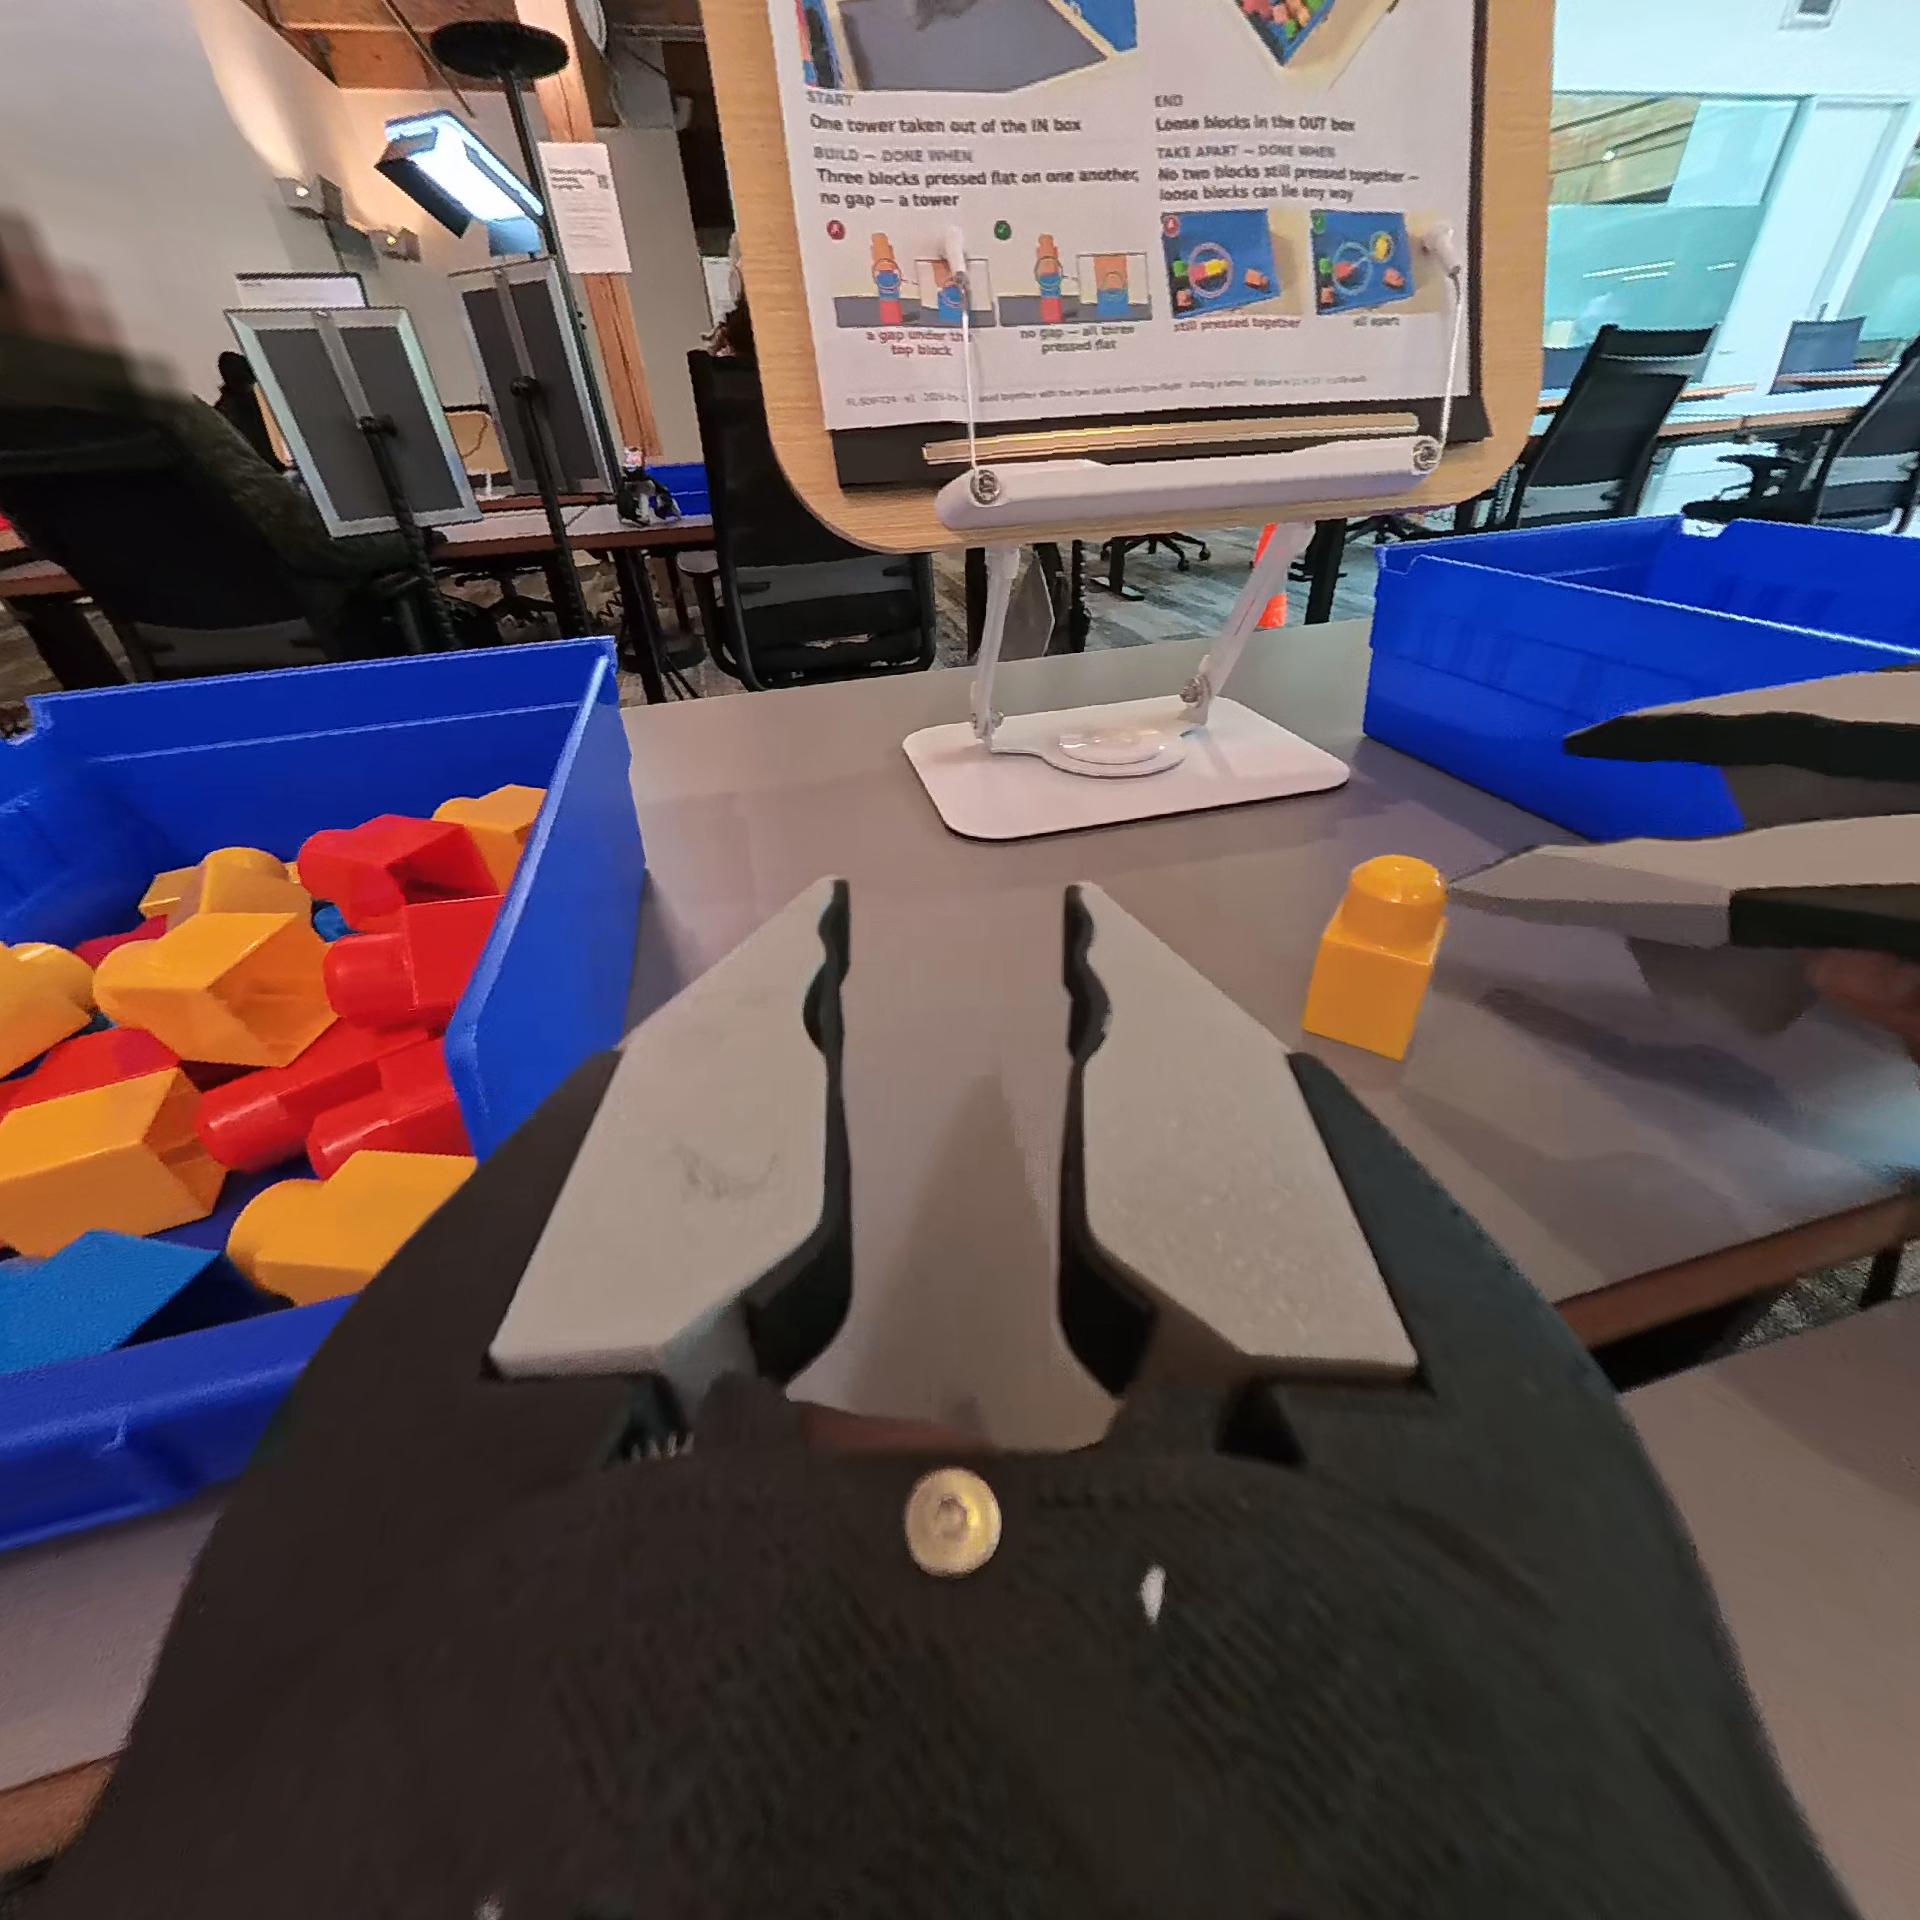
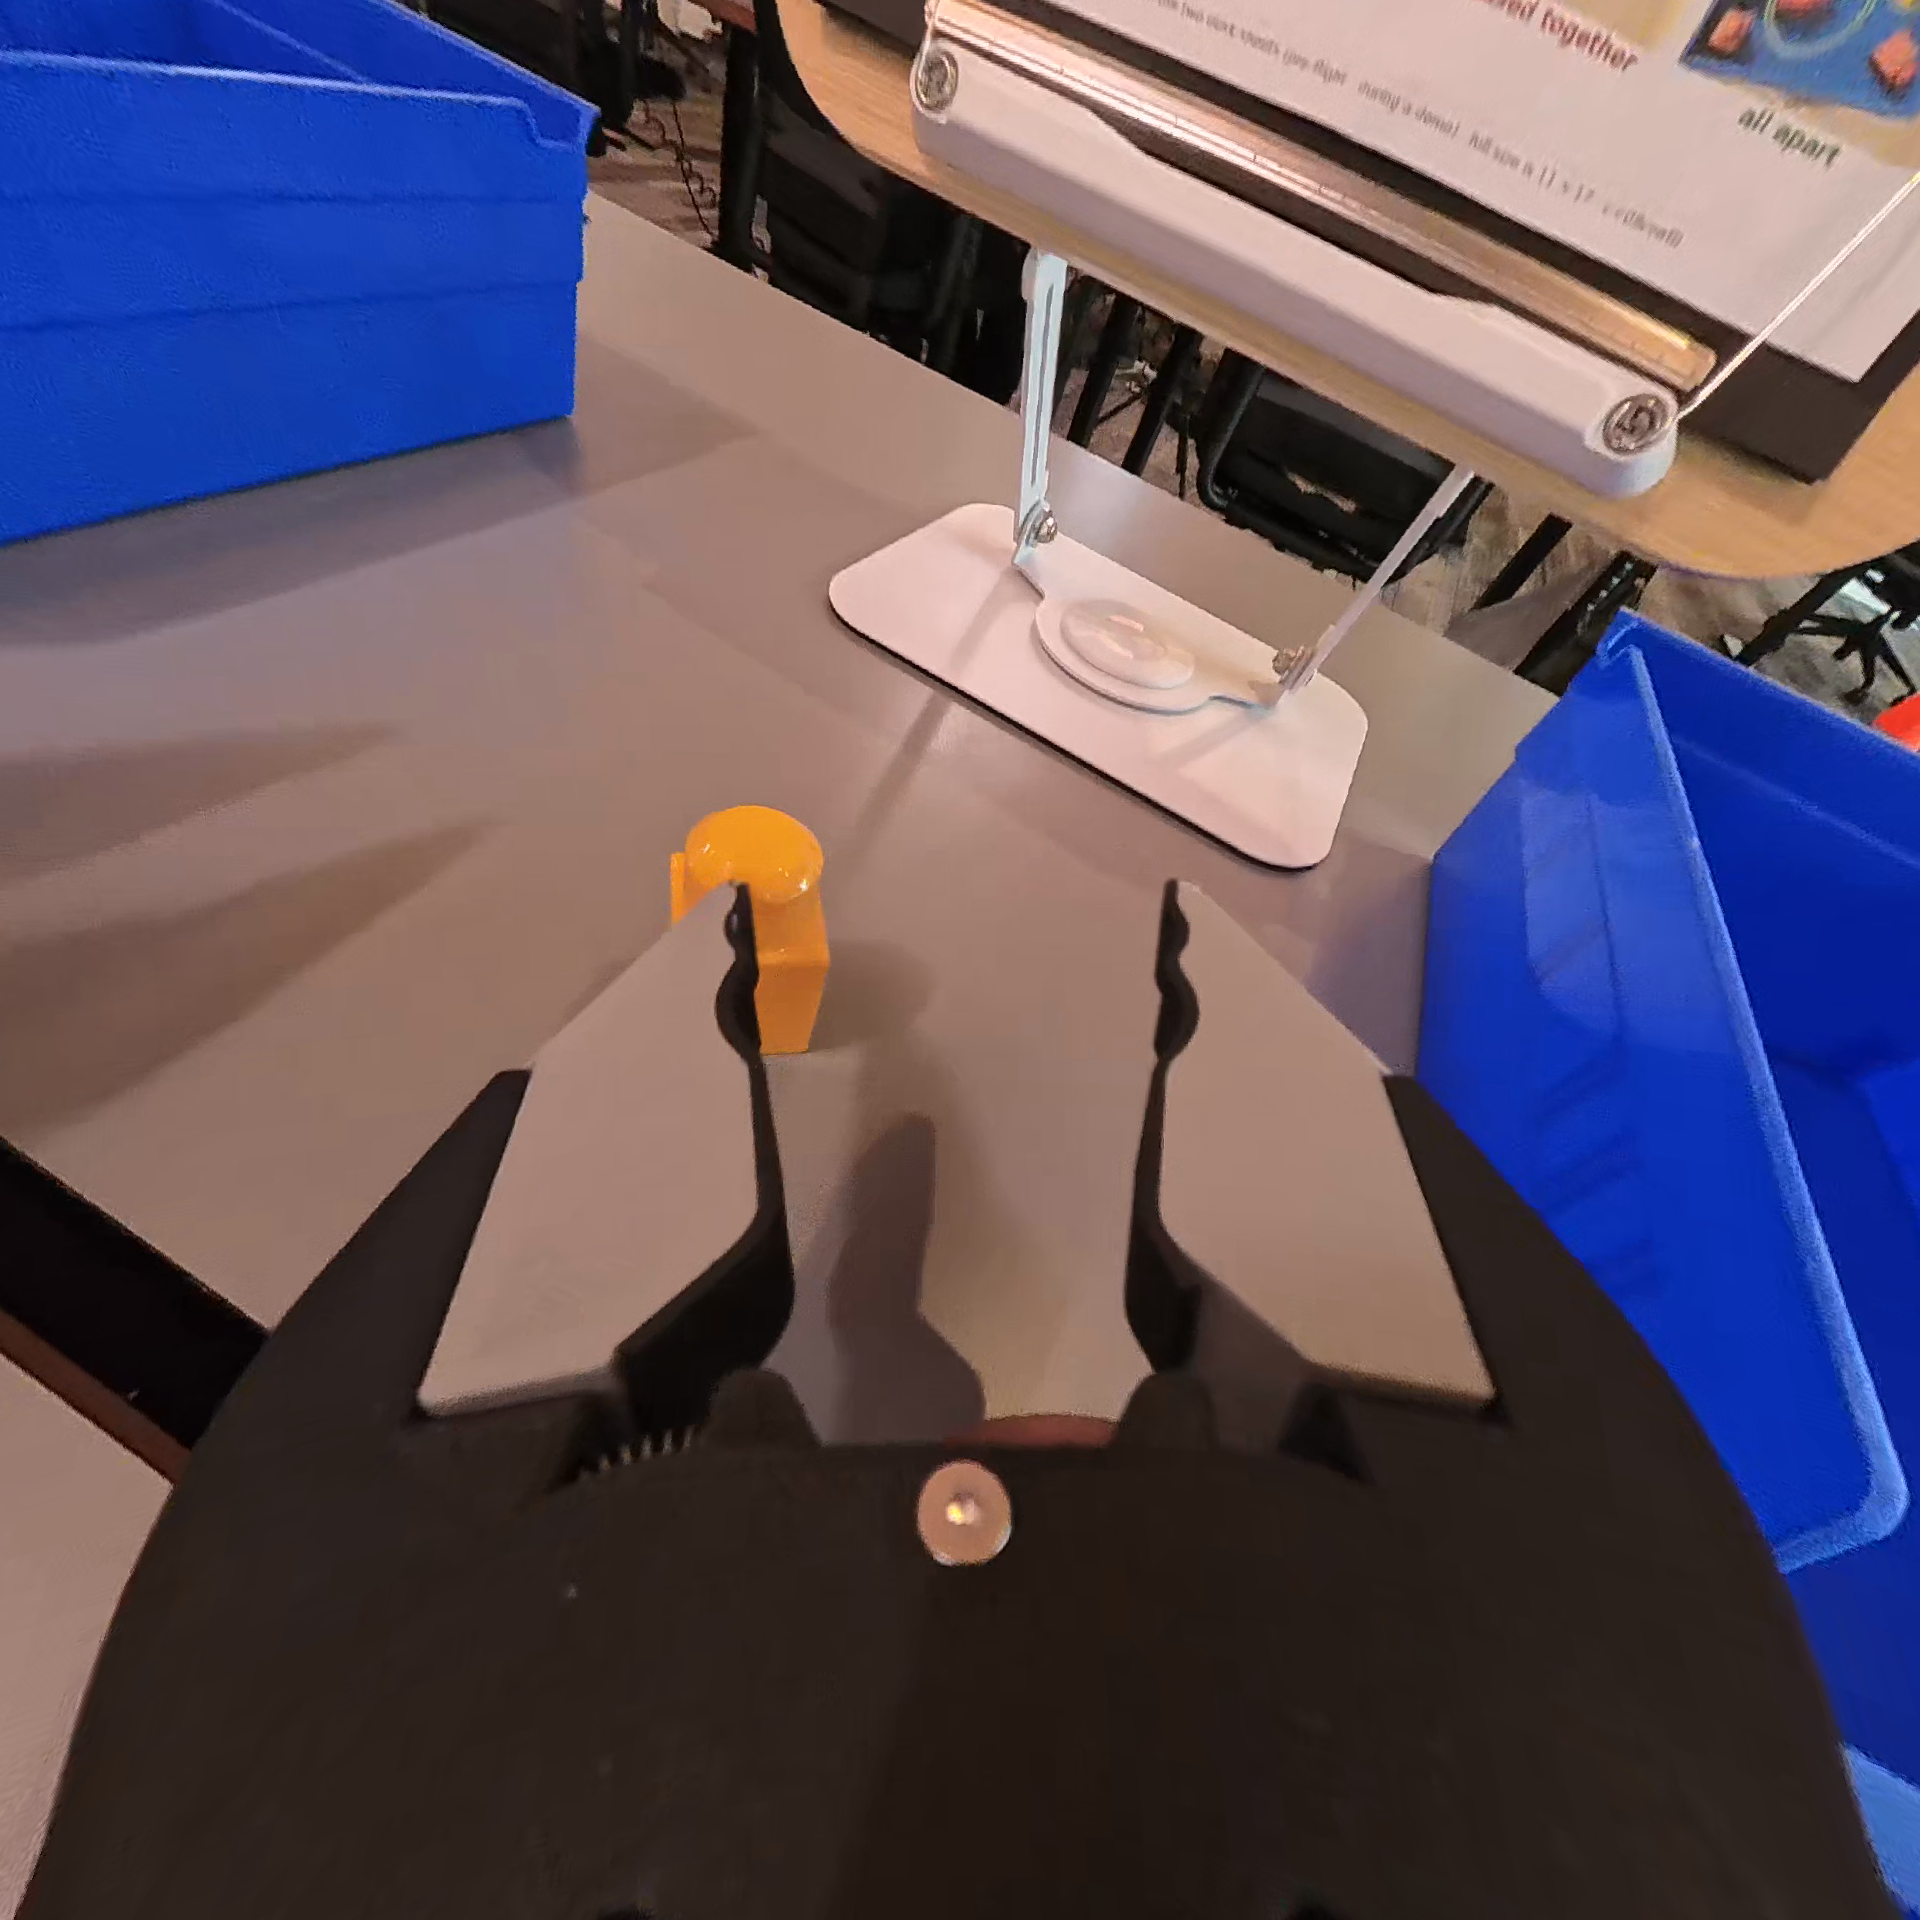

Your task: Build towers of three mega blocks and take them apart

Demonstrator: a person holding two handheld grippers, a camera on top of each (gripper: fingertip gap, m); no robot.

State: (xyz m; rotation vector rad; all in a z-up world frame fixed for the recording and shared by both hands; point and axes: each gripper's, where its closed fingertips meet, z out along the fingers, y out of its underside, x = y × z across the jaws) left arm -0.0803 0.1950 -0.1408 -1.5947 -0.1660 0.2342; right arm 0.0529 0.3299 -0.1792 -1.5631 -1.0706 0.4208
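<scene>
A single orange mega block (image 1: 1374,956) stands upright, stud up, on the grey counter (image 1: 935,1091). The right gripper (image 2: 956,894) hovers just beside it, jaws spread, holding nothing; its left fingertip (image 2: 717,914) overlaps the block in its own view. The left gripper (image 1: 956,894) hangs over bare counter, also released and empty. At left, a blue bin (image 1: 540,935) holds loose red, orange and blue blocks (image 1: 249,1039). A second blue bin (image 1: 1507,707) sits at right, behind a white document stand (image 1: 1127,769).
</scene>
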